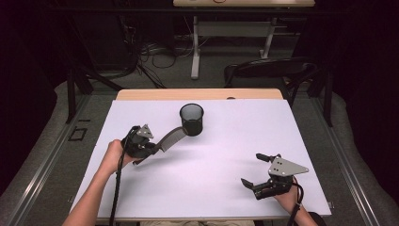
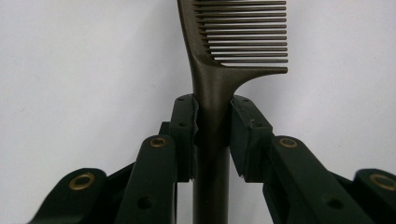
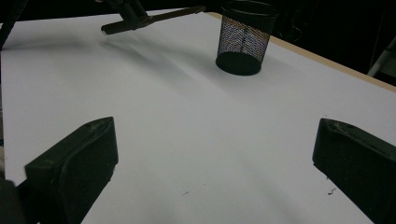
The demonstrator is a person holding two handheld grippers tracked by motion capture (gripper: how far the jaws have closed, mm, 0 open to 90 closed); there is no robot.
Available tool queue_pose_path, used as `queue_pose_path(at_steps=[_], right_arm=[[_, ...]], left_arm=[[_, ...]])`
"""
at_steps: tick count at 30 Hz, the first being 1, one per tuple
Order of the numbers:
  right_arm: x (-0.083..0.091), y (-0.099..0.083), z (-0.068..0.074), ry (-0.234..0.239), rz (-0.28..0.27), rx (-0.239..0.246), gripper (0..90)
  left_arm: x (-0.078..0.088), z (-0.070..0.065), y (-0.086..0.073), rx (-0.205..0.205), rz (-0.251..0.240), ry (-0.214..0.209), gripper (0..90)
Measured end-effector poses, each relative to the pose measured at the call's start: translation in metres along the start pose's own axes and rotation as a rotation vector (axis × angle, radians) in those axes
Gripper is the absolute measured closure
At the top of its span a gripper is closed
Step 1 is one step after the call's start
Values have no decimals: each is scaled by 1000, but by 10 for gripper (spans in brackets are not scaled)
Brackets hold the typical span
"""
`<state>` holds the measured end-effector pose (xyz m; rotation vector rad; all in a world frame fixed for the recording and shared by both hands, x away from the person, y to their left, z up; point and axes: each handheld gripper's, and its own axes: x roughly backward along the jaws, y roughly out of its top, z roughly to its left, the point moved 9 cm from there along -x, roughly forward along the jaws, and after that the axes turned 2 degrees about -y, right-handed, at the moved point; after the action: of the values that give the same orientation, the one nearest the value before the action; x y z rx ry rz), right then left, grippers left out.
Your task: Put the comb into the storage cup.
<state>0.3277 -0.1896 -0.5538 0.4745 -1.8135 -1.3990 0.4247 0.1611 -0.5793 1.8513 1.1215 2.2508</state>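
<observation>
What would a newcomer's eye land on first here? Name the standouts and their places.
First, the dark comb clamped by its handle in the left gripper, held out toward the black mesh cup that stands upright near the far middle of the white table. Next, the right gripper, low at the near right, with its jaws wide apart and nothing between them.
</observation>
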Motion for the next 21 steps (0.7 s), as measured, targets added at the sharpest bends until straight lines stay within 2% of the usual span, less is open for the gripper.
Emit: queue_pose_path(at_steps=[3,6,21], right_arm=[[0,0,0,-1,0,2,0],[-1,0,0,0,1,-1,0],[-1,0,0,0,4,-3,0]], left_arm=[[-2,-2,0,18,-38,-9,723],[-2,-3,0,21,-44,-12,723],[15,-2,2,46,-155,21,723]])
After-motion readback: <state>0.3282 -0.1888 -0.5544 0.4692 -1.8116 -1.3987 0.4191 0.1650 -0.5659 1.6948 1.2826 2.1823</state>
